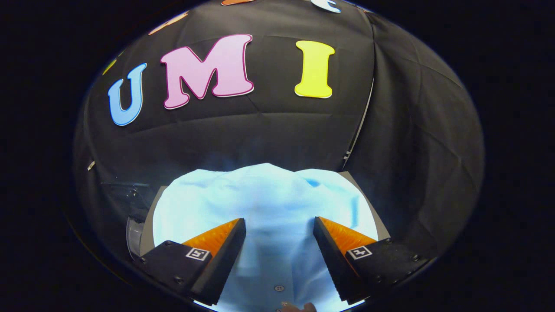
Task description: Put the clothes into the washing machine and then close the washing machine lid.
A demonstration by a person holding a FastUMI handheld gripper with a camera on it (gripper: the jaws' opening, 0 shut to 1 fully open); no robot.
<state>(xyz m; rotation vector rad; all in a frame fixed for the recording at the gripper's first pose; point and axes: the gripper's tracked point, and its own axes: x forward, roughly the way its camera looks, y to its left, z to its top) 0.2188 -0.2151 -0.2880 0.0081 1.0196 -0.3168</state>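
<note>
Gripper view: we see the booth's black cloth wall (269, 130) behind a grey counter (149, 216). A pale blue shirt (260, 195) lies spread over the counter, reaching between our claw (279, 225) fingers, which stand spread apart. A small button (279, 288) shows on the shirt.

Shirt (264, 203) lies spread beneath and between the parted claw (279, 225) fingers, booth wall behind

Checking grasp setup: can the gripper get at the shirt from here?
Probably yes. The gripper is open, jaws spread wide, with the light blue shirt lying between and just ahead of them; nothing visible stands between them.
</note>
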